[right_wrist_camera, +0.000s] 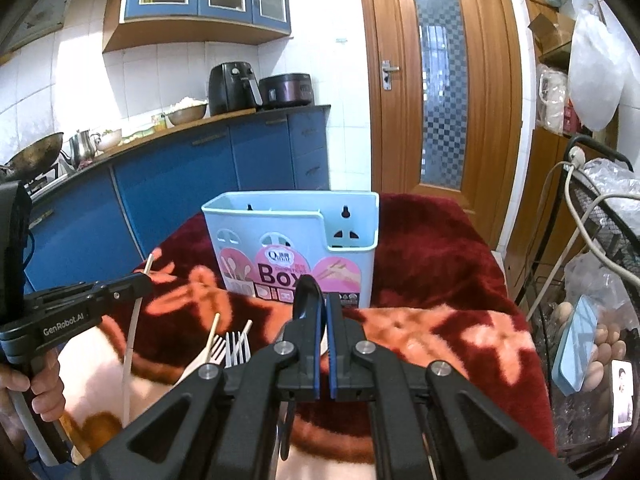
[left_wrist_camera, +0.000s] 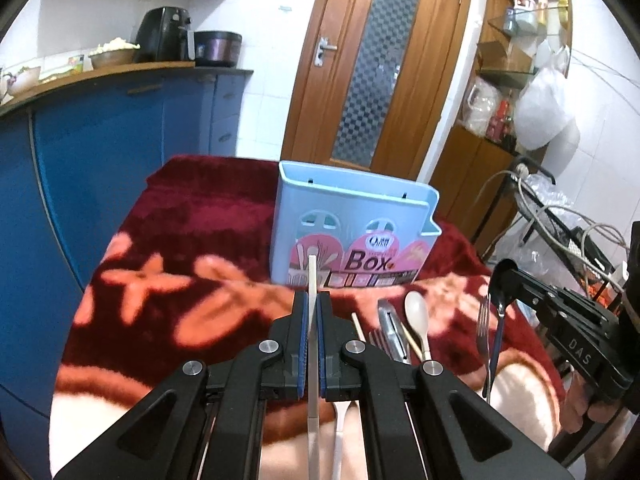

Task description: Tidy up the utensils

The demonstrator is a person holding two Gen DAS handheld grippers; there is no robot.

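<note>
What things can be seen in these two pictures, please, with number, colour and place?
utensil box: 1, light blue with pink label, upright on the blanket, beyond both grippers
blanket: 1, dark red with orange pattern, covers the table
spoon: 1, beige, lying on the blanket
forks: at least 2, silver, lying on the blanket
chopstick: at least 1, pale wood, beside the forks
air fryer: 1, black, on the counter
cooker pot: 1, dark, next to the air fryer
door: 1, brown wood, behind the table
left hand-held gripper: 1, black, shut on a thin pale utensil
right hand-held gripper: 1, black, shut on a black spoon
</note>
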